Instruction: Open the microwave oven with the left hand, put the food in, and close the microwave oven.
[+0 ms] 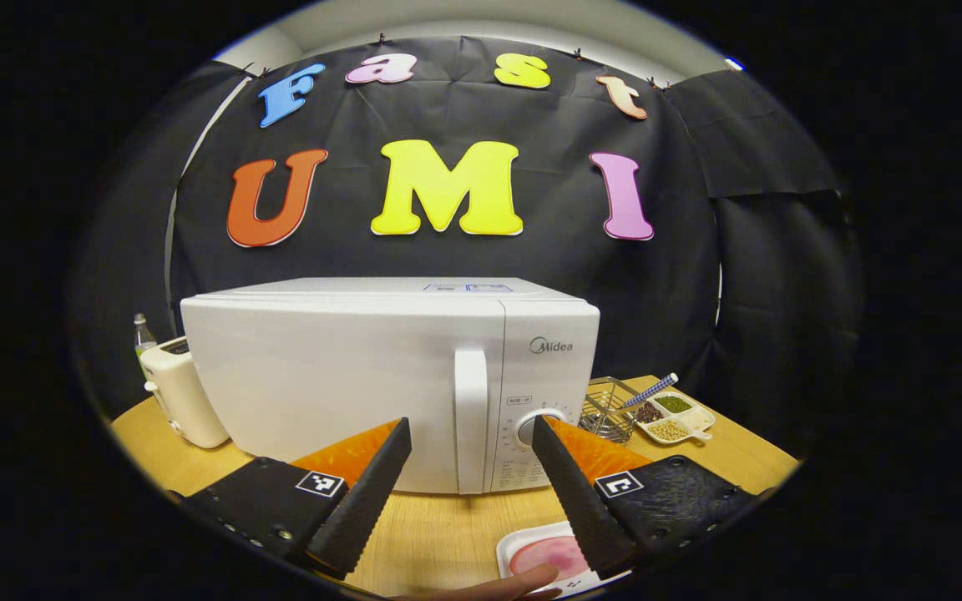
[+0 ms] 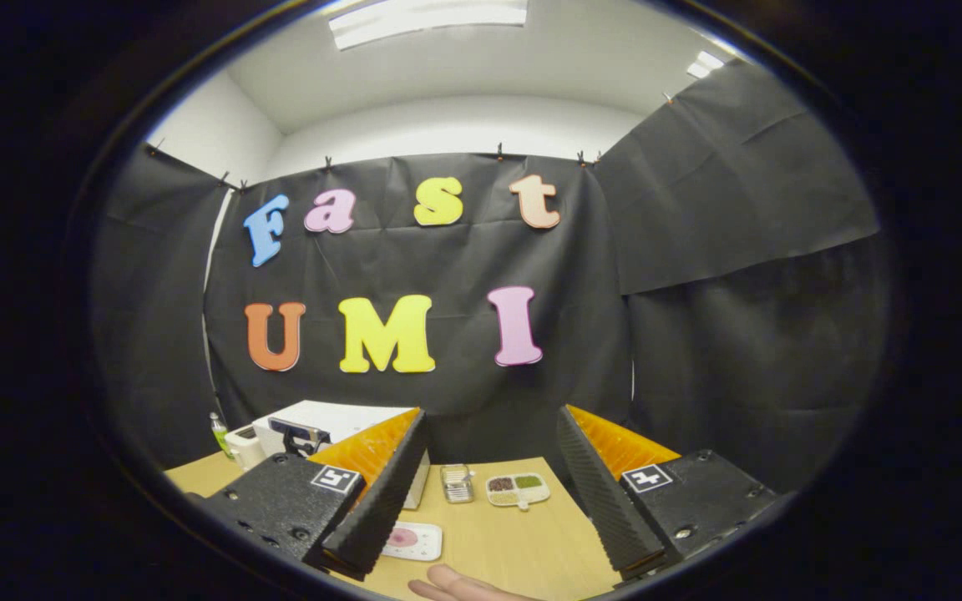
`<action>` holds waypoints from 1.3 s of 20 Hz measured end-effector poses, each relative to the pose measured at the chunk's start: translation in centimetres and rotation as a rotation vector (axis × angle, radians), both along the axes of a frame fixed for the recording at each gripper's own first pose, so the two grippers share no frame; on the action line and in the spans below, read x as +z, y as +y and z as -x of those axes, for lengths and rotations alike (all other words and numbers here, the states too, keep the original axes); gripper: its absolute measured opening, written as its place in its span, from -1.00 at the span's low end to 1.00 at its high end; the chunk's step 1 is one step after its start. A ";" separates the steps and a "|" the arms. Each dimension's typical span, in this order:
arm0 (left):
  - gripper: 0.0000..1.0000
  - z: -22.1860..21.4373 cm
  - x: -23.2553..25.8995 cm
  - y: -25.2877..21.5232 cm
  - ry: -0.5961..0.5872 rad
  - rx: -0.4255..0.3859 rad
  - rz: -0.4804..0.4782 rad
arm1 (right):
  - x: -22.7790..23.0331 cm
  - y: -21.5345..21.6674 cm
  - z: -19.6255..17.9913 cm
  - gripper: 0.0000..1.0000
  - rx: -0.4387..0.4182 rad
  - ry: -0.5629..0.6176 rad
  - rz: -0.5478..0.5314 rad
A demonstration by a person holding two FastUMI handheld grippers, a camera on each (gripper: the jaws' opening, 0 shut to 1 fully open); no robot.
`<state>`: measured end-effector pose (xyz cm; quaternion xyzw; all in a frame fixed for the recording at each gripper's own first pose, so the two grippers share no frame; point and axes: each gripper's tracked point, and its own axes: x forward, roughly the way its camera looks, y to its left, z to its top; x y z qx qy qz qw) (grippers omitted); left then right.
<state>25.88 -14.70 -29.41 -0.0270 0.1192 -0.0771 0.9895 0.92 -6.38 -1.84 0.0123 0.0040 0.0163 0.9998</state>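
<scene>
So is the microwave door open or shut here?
Shut: the microwave door sits flush with the control panel, handle untouched, left tongs short of it.

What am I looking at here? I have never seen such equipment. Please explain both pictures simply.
A person holds a two-finger gripper in each hand; a fisheye camera rides on each one. The left gripper view looks past the left gripper, open and holding nothing, at a closed white microwave with its door handle. The right gripper view looks past the right gripper, also open and holding nothing. On the wooden table lie a tray of food, a divided dish of beans, a wire basket and a toaster. A hand rests at the near edge.
</scene>
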 end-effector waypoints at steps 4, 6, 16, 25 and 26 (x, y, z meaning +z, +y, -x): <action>0.87 -2.2 -1.1 0.8 -0.015 0.028 -0.005 | -1.5 -0.6 -1.6 0.97 0.000 0.023 -0.005; 0.85 -2.9 -1.6 0.1 -0.012 0.009 0.045 | -2.1 -1.0 -2.5 0.97 -0.012 0.022 0.012; 0.26 -3.7 -1.7 0.4 -0.032 0.024 0.036 | -3.6 -1.4 -3.7 0.97 -0.021 0.020 0.000; -0.63 -3.3 -2.5 -0.6 0.031 -0.011 0.022 | -3.9 -1.4 -3.0 0.97 -0.017 0.034 0.005; -0.81 -3.1 -2.6 -0.7 0.042 -0.012 0.020 | -3.9 -1.6 -2.8 0.97 -0.024 0.037 0.012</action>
